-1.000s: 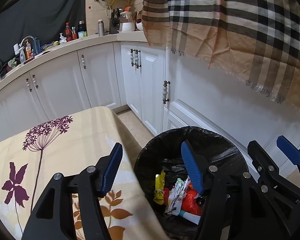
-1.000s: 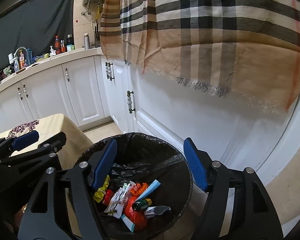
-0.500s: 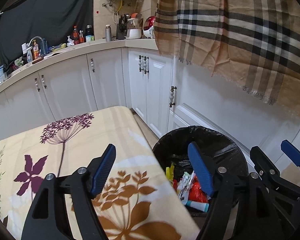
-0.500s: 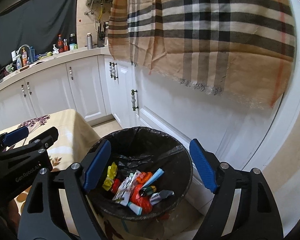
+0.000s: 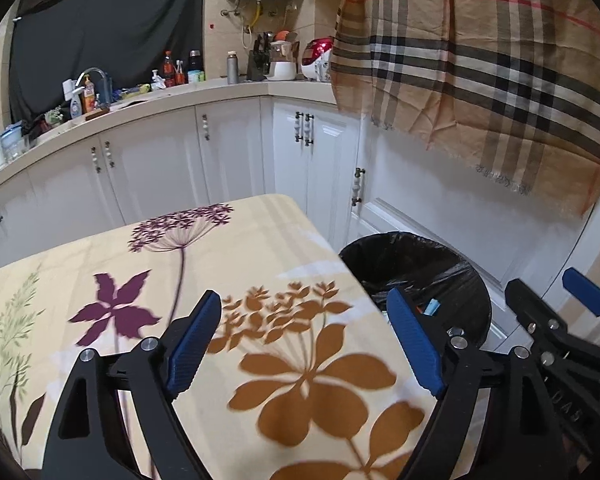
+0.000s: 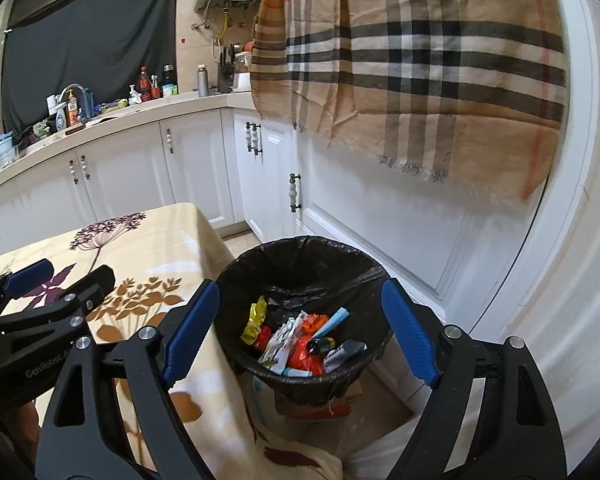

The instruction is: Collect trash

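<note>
A round bin with a black liner (image 6: 300,256) stands on the floor beside the table and holds several wrappers and tubes (image 6: 300,340). It also shows in the left wrist view (image 5: 416,264), partly hidden by the table edge. My left gripper (image 5: 304,340) is open and empty above the floral tablecloth (image 5: 228,248). My right gripper (image 6: 300,328) is open and empty, above and in front of the bin. The left gripper (image 6: 56,280) shows at the left of the right wrist view, and the right gripper (image 5: 556,304) at the right of the left wrist view.
White cabinets (image 5: 236,160) run behind the table and bin, with a cluttered counter (image 5: 148,88) above. A plaid cloth (image 6: 420,64) hangs over the cabinets behind the bin. Tiled floor (image 6: 364,420) shows around the bin.
Both grippers have pulled back and up from the bin, still open. The left gripper's view has shifted from over the bin to over the tablecloth.
</note>
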Tool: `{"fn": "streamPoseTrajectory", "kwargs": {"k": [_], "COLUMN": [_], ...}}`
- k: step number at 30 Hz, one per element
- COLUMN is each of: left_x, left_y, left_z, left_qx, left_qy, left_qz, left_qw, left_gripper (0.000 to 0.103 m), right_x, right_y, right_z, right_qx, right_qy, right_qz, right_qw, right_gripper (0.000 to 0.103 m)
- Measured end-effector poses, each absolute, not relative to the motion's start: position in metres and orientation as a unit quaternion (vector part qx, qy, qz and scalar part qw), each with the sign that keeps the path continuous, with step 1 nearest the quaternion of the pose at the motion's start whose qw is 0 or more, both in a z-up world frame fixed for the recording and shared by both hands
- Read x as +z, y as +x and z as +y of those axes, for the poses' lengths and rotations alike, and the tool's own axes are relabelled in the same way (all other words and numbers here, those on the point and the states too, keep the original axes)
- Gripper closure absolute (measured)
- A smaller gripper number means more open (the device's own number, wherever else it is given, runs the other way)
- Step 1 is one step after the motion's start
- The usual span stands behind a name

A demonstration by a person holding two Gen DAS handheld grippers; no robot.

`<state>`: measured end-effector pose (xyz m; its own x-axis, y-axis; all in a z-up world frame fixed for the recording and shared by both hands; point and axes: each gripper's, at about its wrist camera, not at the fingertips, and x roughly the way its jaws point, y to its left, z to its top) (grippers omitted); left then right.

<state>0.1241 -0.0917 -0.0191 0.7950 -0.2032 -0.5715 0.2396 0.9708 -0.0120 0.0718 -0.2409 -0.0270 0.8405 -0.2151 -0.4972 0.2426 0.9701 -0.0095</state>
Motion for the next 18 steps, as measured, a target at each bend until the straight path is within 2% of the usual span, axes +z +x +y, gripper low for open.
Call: {"fn": "streamPoseTrajectory", "kwargs": {"k": [4,6,18], "left_x": [-0.016,-0.012,0.001], "left_y": [0.109,0.1,0.066], "left_z": [-0.079,-0.072,-0.043], "left_qx": [-0.112,-0.108,-0.092], "left_qy": [0.026,0.023,0.004], "left_qz": [0.297,0.292,0.273], "left_qw": [0.948,0.95,0.958], "left_gripper": [0.02,0.02,0.019], "right_x": [-0.019,-0.016,0.0], "right_y": [0.057,0.049,0.011], "right_z": [-0.234,-0.232,-0.219], "right_qx": [-0.117,-0.117,-0.118], "right_qy": [0.024,0.022,0.007], "right_qz": [0.248,0.243,0.221], "right_qw": [0.961,0.963,0.968], "right_gripper": [0.021,0.016,0.015]}}
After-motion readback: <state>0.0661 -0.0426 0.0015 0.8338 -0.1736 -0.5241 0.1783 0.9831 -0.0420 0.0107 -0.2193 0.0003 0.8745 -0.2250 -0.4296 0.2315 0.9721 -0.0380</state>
